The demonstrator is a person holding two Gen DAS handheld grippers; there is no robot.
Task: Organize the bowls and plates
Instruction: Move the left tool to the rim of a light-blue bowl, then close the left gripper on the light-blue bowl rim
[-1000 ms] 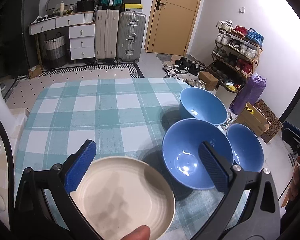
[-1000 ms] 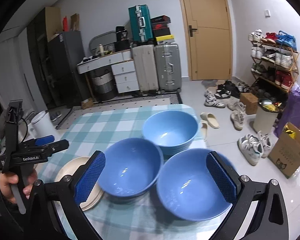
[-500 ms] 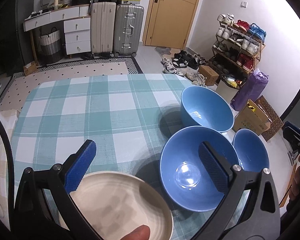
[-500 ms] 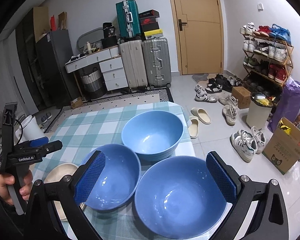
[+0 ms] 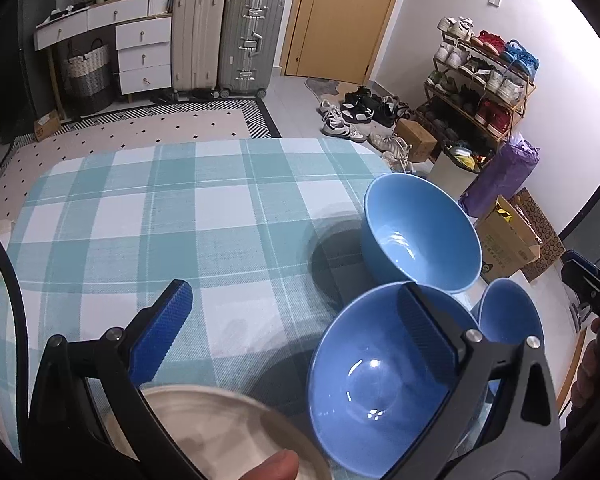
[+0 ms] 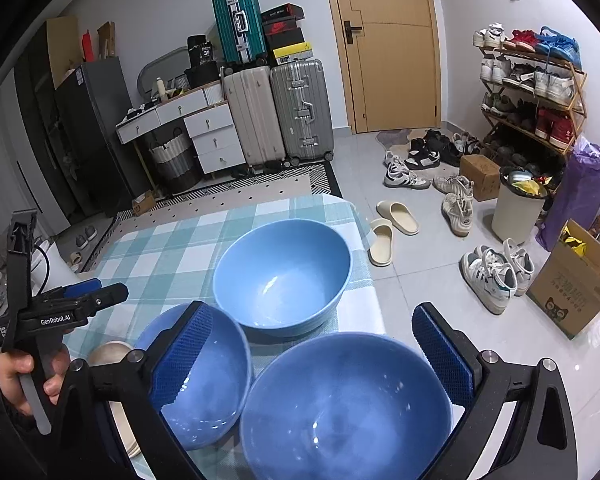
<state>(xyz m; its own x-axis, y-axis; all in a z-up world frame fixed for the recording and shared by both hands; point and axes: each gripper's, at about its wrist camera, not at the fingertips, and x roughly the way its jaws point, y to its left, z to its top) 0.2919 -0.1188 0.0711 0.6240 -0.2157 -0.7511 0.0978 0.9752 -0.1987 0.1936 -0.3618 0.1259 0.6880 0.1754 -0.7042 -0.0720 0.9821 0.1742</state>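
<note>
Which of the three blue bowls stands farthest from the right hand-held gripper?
The far blue bowl, alone toward the table's far edge; the two others sit side by side directly under the right hand-held gripper.

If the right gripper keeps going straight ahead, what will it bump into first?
Probably the nearest blue bowl, which sits right between the open jaws of the right gripper. The far bowl lies beyond it, though depth is hard to judge.

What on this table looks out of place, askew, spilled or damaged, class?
Nothing looks spilled or broken. All three blue bowls are upright and empty. The oddity is placement: the far blue bowl and the nearest blue bowl crowd the table's right edge, while most of the checked tablecloth is bare.
</note>
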